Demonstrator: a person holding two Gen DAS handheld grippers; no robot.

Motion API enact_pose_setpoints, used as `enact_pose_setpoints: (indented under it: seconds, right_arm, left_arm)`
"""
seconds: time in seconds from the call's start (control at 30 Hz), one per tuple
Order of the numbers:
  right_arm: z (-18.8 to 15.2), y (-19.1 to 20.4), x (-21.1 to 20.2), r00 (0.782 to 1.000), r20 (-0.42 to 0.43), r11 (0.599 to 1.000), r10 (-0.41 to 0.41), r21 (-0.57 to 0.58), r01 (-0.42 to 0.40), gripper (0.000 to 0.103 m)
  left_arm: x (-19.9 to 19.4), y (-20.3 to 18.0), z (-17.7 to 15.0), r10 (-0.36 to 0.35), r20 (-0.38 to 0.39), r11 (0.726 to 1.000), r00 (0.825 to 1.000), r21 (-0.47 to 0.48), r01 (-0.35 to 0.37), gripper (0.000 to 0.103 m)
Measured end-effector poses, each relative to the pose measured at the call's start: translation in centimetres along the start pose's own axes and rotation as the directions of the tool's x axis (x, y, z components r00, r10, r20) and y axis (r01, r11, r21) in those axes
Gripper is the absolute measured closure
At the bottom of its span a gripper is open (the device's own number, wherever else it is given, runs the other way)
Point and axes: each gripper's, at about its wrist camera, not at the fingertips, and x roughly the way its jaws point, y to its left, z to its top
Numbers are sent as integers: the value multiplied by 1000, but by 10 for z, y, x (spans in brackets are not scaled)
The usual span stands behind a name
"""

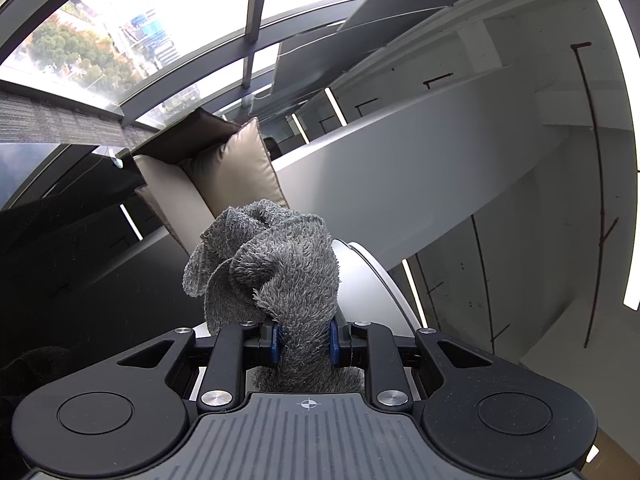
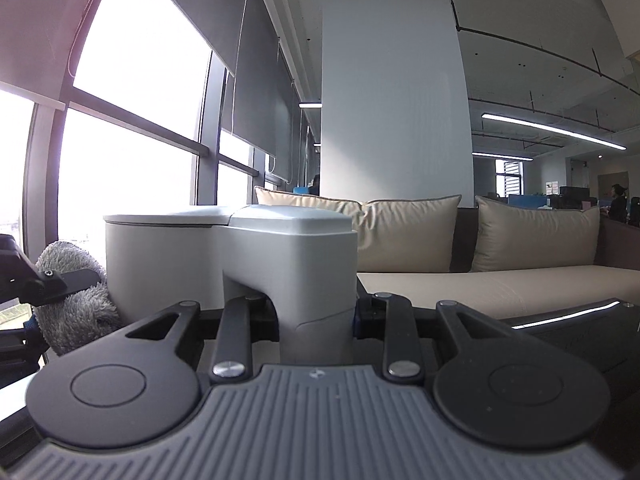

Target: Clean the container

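In the right wrist view, a white lidded container point(image 2: 192, 264) stands upright close in front. My right gripper point(image 2: 315, 314) is shut on its handle column point(image 2: 316, 280). My left gripper point(image 1: 305, 338) is shut on a bunched grey fluffy cloth point(image 1: 276, 272), which sticks up past the fingertips. Behind the cloth a curved part of the white container point(image 1: 368, 288) shows. From the right wrist camera, the cloth point(image 2: 76, 308) lies against the container's left wall, with a black finger of the left gripper point(image 2: 76, 278) over it.
A beige sofa point(image 2: 500, 284) with cushions point(image 2: 536, 236) runs behind the container. A white pillar point(image 2: 392, 100) rises behind the sofa. Large windows with grey blinds point(image 2: 256, 80) fill the left. A person point(image 2: 618, 202) stands among desks far to the right.
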Motion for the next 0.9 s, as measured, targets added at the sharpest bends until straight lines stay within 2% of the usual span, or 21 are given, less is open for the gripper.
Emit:
enact_pose_setpoints:
  seconds: [0.2, 0.43, 0.9]
  right_arm:
    - [2, -10, -3, 995, 3, 995, 98, 7, -98, 73]
    - [7, -22, -7, 978, 0, 978, 207, 29, -207, 73]
    - [14, -35, -7, 945, 5, 945, 327, 31, -327, 73]
  left_arm:
    - [-3, 1, 5, 2, 17, 1000, 1000, -21, -2, 83]
    - [-5, 2, 11, -2, 37, 999, 999, -54, 4, 82]
    - [-6, 9, 20, -9, 62, 995, 998, -100, 15, 82]
